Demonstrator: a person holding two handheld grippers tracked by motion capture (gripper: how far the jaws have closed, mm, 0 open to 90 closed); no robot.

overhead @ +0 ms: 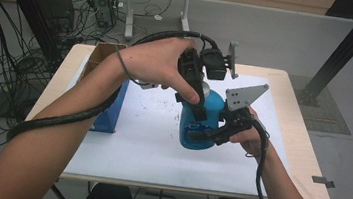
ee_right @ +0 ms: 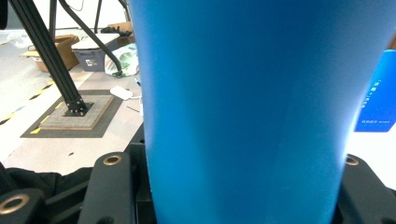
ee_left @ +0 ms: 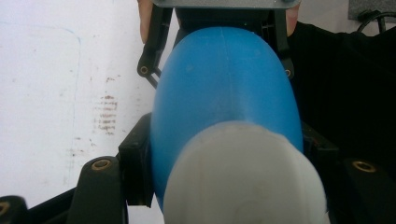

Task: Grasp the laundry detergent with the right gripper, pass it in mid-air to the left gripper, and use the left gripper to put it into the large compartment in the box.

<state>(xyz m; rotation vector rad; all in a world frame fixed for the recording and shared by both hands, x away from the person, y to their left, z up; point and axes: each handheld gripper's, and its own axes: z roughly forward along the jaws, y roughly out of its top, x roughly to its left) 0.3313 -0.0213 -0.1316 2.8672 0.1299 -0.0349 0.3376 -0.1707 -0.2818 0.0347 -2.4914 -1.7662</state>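
Blue bottle (overhead: 201, 120) at frame centre, upright over the white surface (overhead: 139, 140). My right gripper (overhead: 211, 132) is clamped on its body, left gripper (overhead: 195, 101) is closed around the neck under the white cap (ee_left: 243, 177). Grasp done; cap still on, so unscrewing looks left. Blue box (overhead: 113, 107) to the left.

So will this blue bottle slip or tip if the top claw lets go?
Probably stays put: the right claw clamps the blue bottle across its body. Its smooth, glossy wall may be slippery. The hard-looking rounded shoulder suggests it is rigid; tall and narrow, it could tip if released.
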